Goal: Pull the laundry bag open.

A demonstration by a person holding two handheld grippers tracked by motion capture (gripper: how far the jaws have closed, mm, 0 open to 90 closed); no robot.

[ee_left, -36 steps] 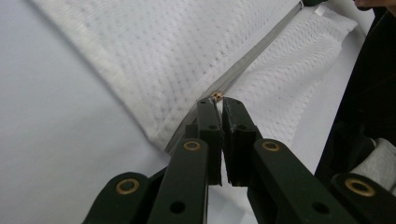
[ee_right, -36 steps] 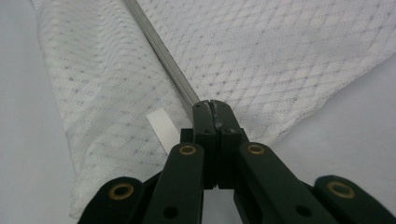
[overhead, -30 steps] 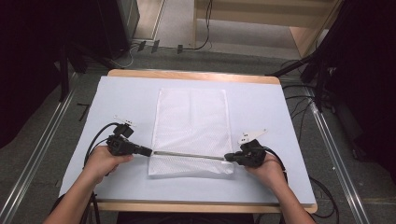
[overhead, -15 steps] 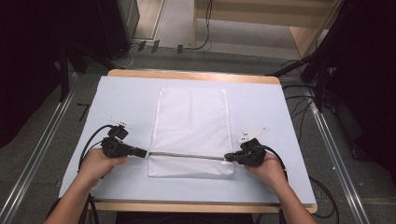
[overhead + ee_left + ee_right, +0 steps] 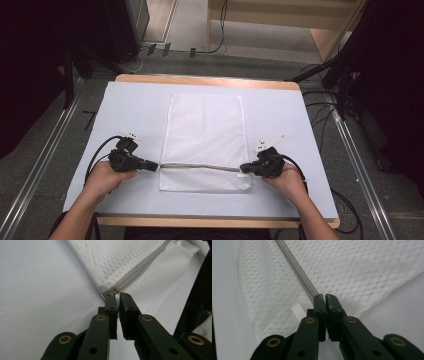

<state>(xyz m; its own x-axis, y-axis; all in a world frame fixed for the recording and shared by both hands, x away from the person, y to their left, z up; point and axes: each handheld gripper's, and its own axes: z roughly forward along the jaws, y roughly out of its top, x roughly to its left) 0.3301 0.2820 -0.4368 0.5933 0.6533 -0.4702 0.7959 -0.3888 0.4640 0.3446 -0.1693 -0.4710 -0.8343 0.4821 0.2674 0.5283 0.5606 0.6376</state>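
Since a second ago the left gripper (image 5: 153,166) has slid outward along the grey zipper (image 5: 200,167), its jaws pinching the small brass pull (image 5: 115,290). The right gripper (image 5: 243,168) clamps the zipper's other end. One white mesh bag (image 5: 205,130) lies flat mid-table (image 5: 135,105).

No readable text, labels, brands or numbers anywhere; small white tag (image 5: 297,311) at the mesh bag (image 5: 206,135) edge looks blank in the right gripper view; dark mark on the floor (image 5: 89,119) left of the table (image 5: 135,105) in the high view too small to make out; nothing legible on the jaws in either gripper view.
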